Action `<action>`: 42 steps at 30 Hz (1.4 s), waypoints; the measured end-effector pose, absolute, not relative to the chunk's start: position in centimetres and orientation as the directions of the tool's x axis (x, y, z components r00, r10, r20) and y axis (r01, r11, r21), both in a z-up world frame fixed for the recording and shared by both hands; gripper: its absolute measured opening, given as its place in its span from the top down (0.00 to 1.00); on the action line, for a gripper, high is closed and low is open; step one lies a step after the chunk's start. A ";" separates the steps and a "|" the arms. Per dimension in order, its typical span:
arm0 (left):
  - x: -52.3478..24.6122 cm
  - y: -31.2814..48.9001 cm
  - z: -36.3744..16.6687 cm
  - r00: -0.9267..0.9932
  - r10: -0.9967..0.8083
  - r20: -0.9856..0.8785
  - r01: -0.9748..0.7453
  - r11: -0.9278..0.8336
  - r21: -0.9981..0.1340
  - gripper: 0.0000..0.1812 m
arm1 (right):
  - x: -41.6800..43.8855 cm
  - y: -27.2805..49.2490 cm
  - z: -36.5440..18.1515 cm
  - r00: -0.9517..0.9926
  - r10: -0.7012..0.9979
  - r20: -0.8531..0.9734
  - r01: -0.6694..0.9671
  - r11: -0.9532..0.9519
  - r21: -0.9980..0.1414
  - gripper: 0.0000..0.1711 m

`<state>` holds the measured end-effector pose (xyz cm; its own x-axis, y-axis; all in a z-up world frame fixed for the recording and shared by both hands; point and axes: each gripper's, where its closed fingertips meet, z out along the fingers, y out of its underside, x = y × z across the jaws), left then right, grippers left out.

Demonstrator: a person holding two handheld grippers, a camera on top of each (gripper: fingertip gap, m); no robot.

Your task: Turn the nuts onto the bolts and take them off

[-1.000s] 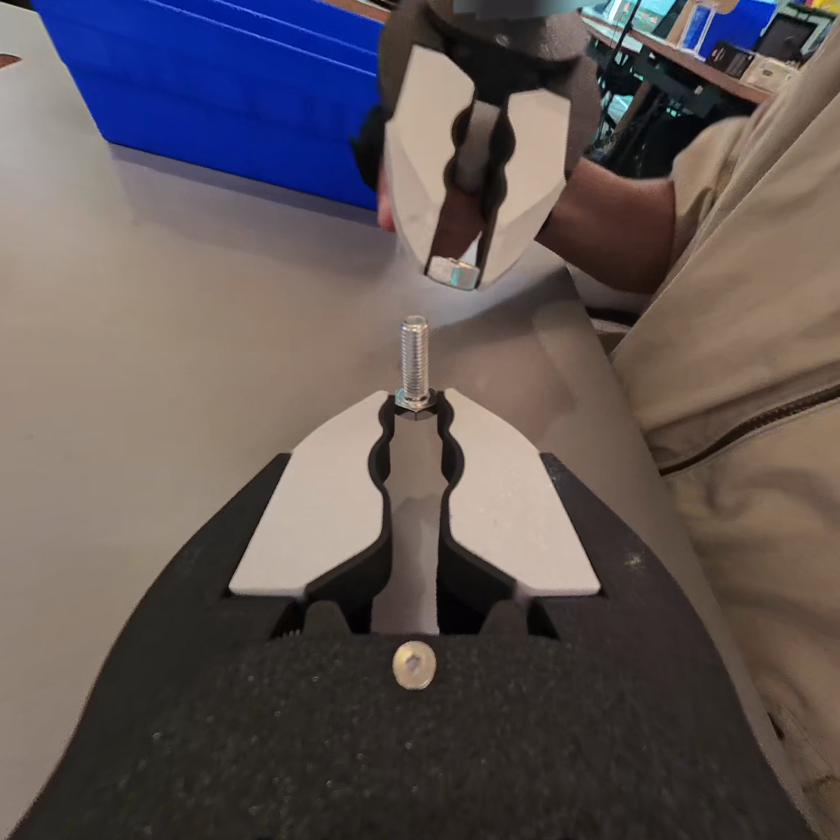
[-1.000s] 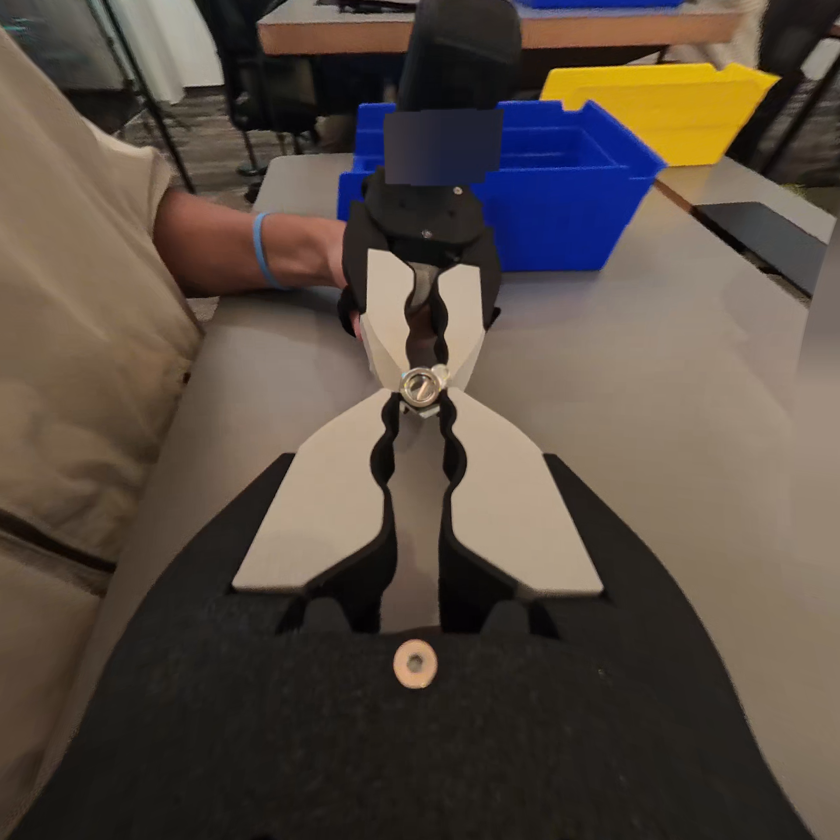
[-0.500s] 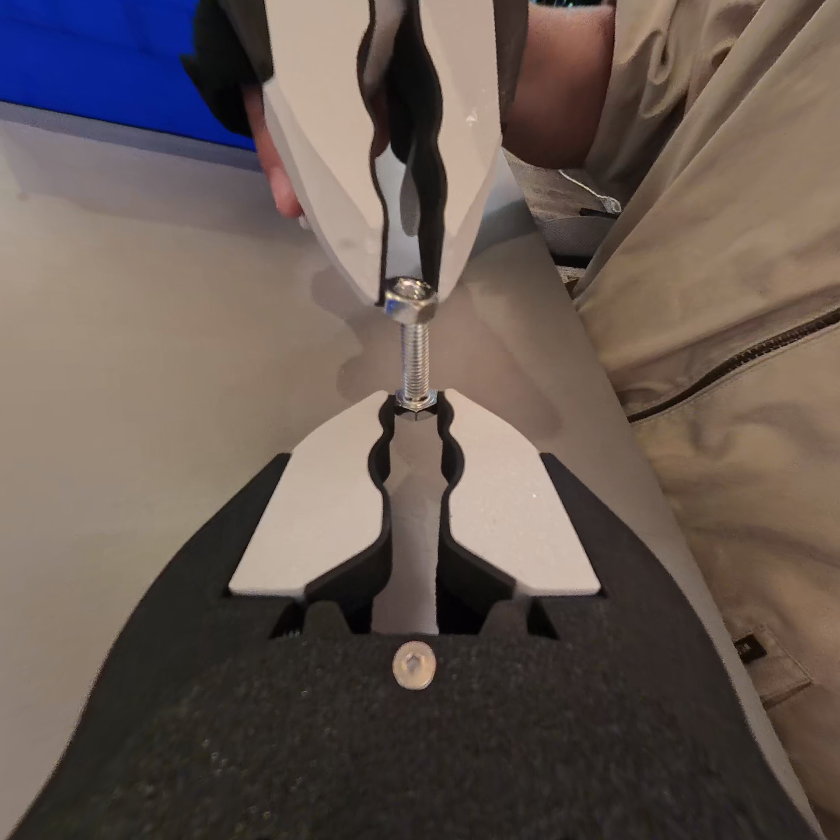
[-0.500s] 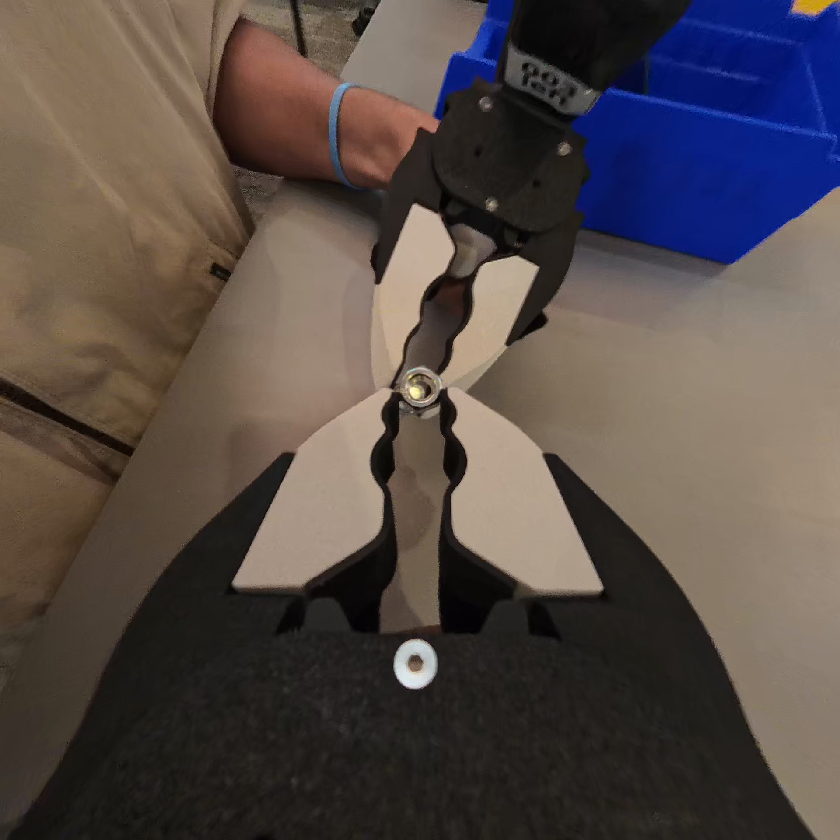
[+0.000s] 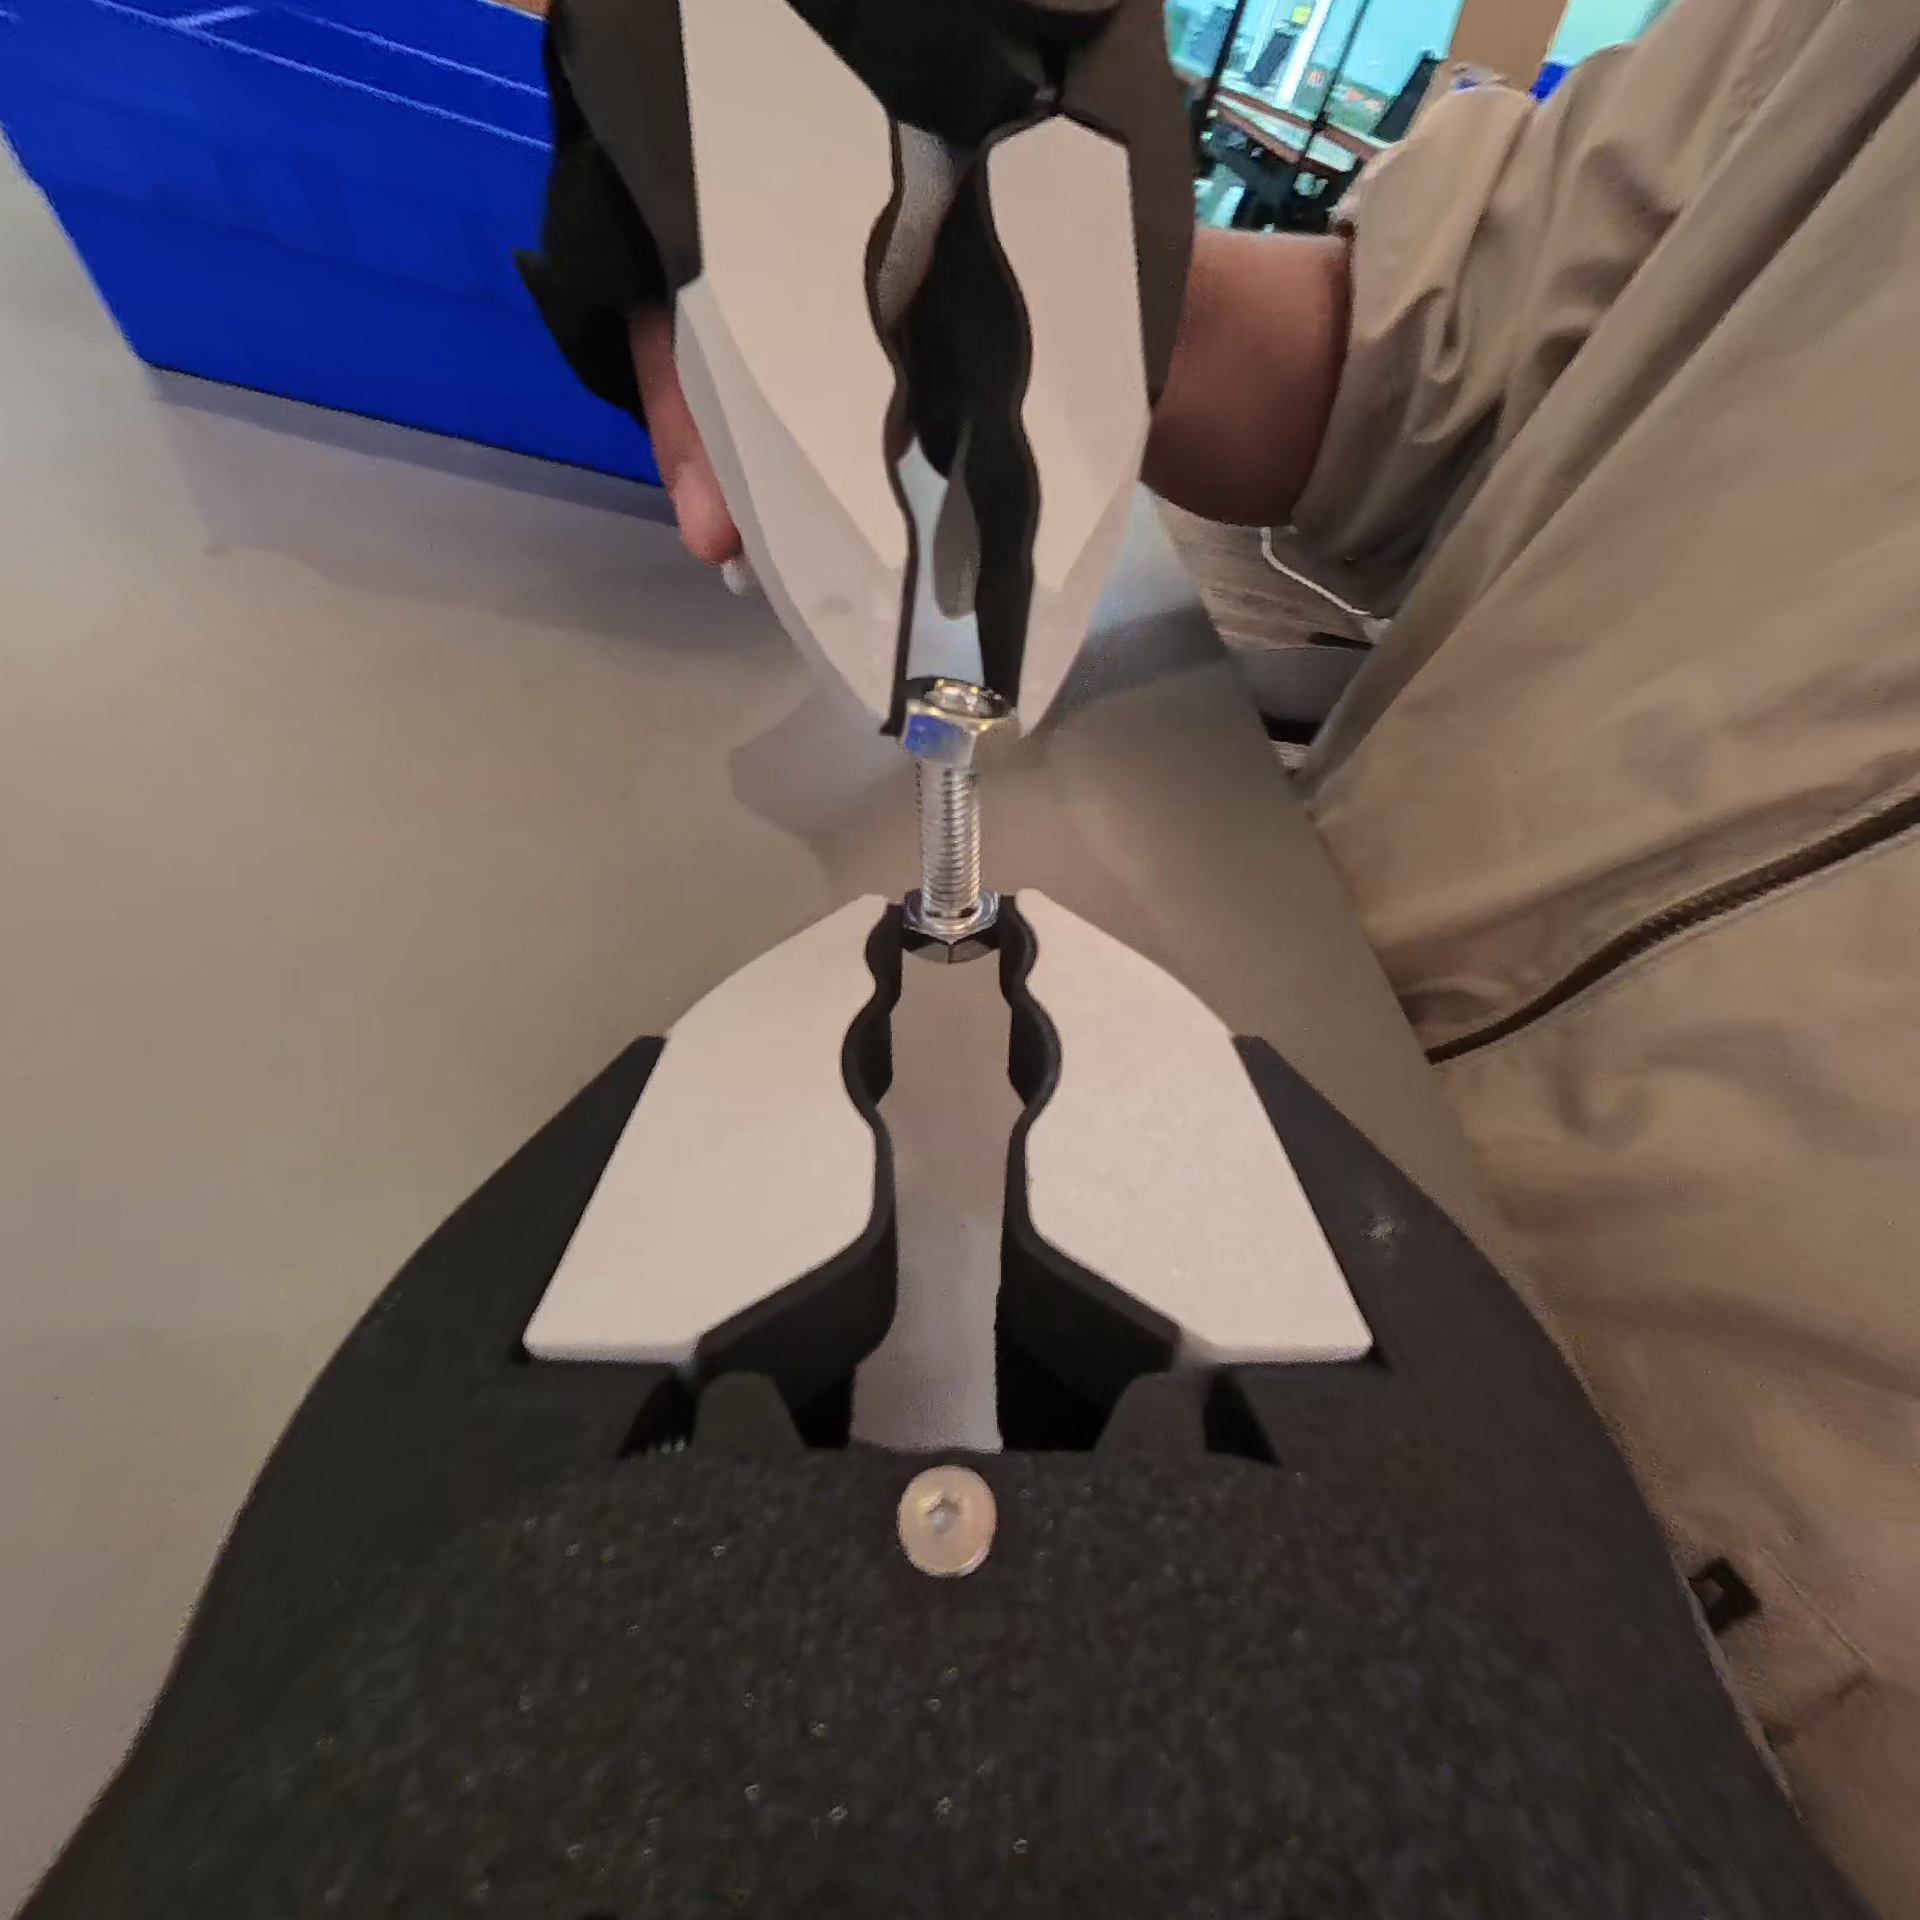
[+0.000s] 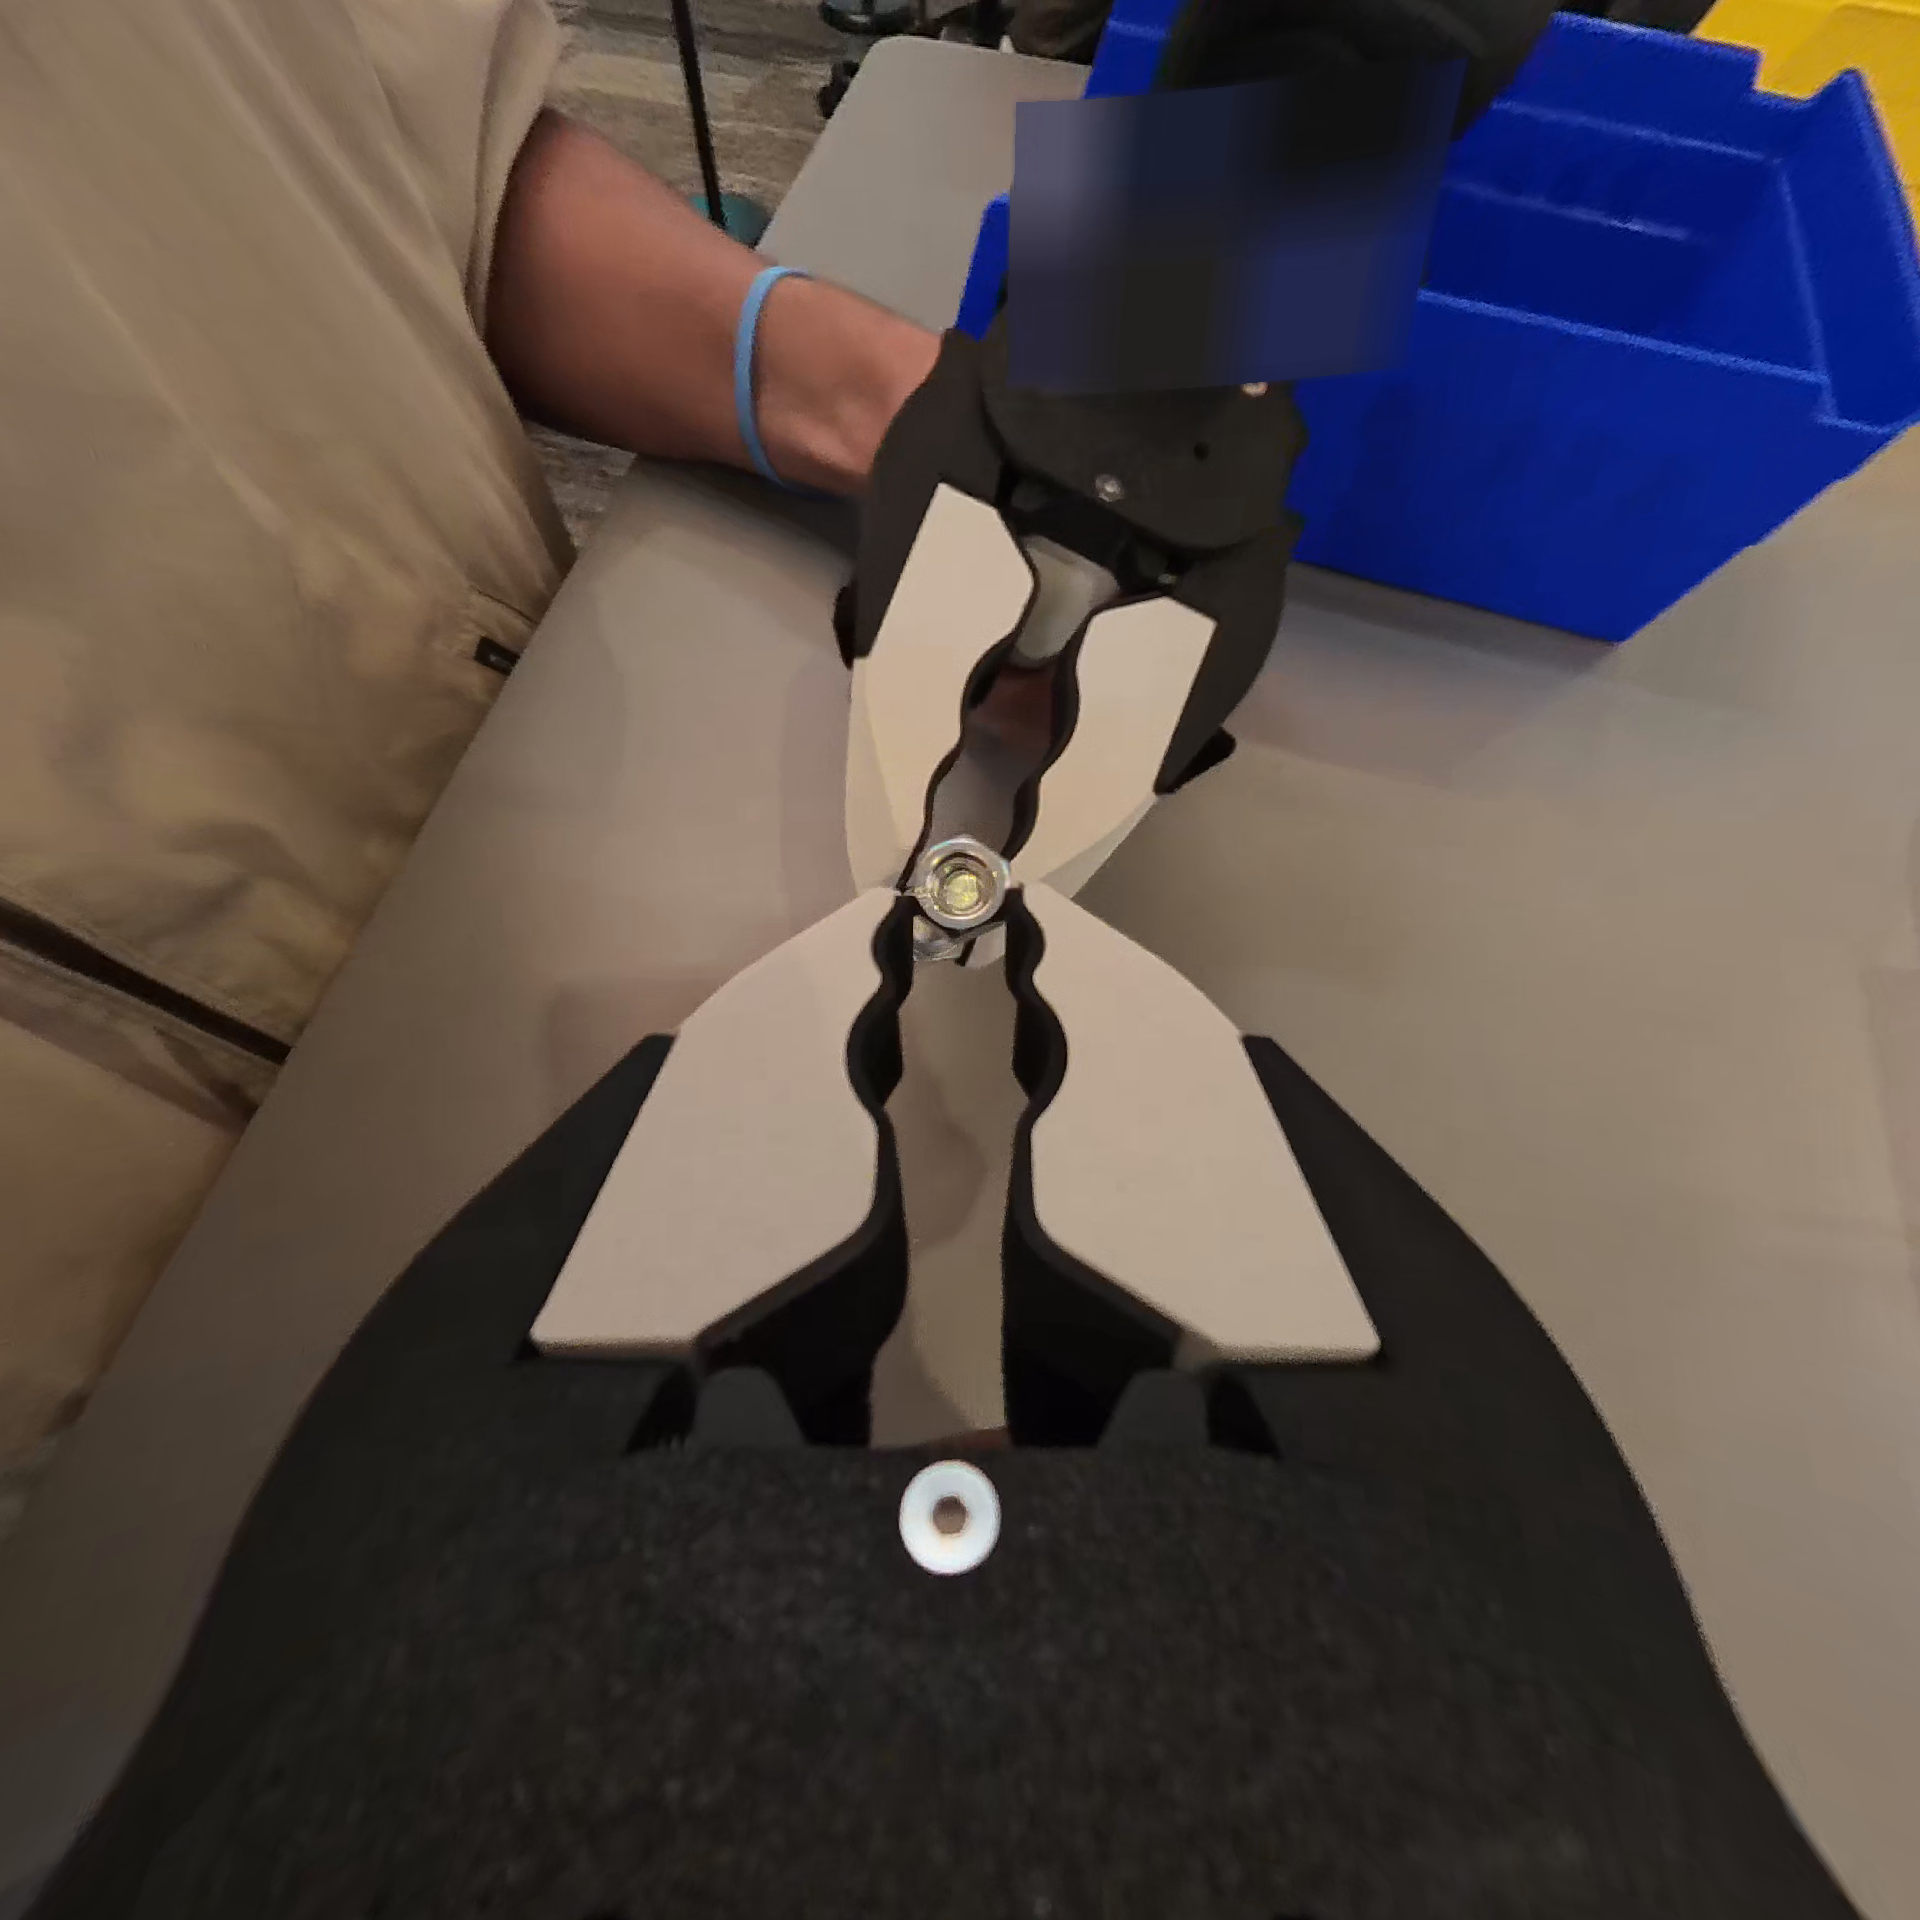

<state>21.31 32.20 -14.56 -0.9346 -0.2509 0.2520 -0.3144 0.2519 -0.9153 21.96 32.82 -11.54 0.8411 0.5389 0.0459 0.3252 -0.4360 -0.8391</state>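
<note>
In the left wrist view my left gripper [image 5: 951, 928] is shut on the hex head of a silver bolt [image 5: 950, 831], whose threaded shaft points away from it. My right gripper [image 5: 951, 717] comes from the opposite side, shut on a silver nut [image 5: 940, 727] that sits on the tip of the bolt. In the right wrist view my right gripper [image 6: 956, 925] holds the nut [image 6: 961, 891] at its fingertips. I look along the bolt's axis there, so its shaft is hidden. The left gripper [image 6: 961, 864] faces it just beyond. Both are held above the grey table [image 5: 312, 831].
A blue plastic bin [image 5: 312, 208] stands on the table behind the grippers and also shows in the right wrist view [image 6: 1610, 416], with a yellow bin [image 6: 1849, 42] behind it. The person's beige clothing [image 5: 1662, 727] runs along the table edge, close beside the grippers. Both grippers' tips are close together, under 4 cm apart.
One second ago the nut hung apart from the bolt's tip. The right gripper has brought it onto the tip, and both grippers have come closer together.
</note>
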 end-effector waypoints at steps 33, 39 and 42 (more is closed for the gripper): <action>25.9 33.7 -17.1 -0.801 -0.583 0.134 -0.377 0.318 -0.870 0.91 | 25.9 34.0 -13.4 0.980 0.196 0.022 0.129 -0.555 -0.822 0.90; 25.8 33.6 -17.2 -0.808 -0.575 0.129 -0.374 0.330 -0.867 0.91 | 26.2 33.9 -13.4 0.983 0.184 0.013 0.114 -0.553 -0.826 0.85; 25.8 33.6 -17.2 -0.809 -0.573 0.131 -0.374 0.330 -0.867 0.91 | 25.9 34.1 -13.5 0.981 0.191 0.000 0.107 -0.547 -0.830 0.81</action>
<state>25.77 33.62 -17.23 -0.8087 -0.5735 0.1305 -0.3739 0.3299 -0.8668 25.91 34.11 -13.54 0.9815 0.1915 0.0001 0.1068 -0.5468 -0.8304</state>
